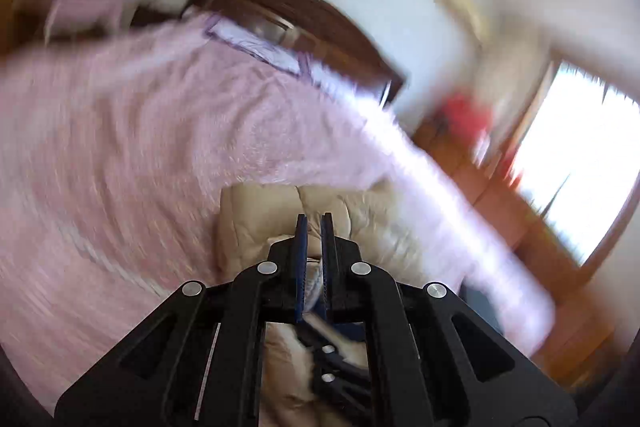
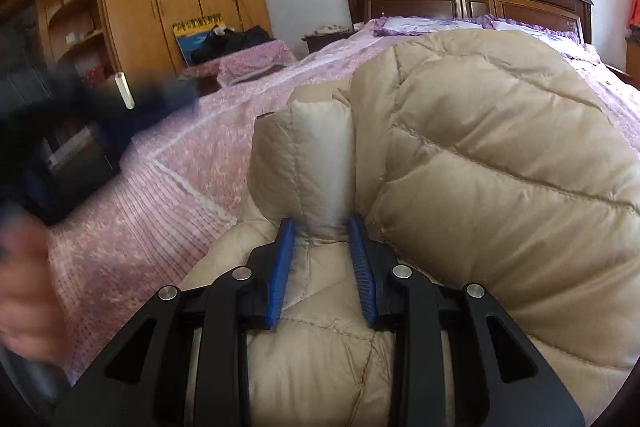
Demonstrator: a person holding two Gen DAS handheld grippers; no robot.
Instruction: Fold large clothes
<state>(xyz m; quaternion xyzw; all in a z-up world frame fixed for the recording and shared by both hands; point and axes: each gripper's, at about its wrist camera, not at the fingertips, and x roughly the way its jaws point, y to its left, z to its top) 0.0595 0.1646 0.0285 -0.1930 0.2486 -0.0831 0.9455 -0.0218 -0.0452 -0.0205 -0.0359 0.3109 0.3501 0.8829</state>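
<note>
One beige quilted jacket is seen lying on the bed, over a pink patterned bedspread. A narrow bunched part of it, possibly a cuff or collar, is clamped between the blue pads of the right hand-held gripper. The left hand-held gripper is held above the jacket with its jaws nearly together; nothing is seen gripped at the tips. The step in hand is judged to be a fold of one part over the body. A fresh grasp by the left is probably required next. Counted: one jacket, two grippers, one bed.
</note>
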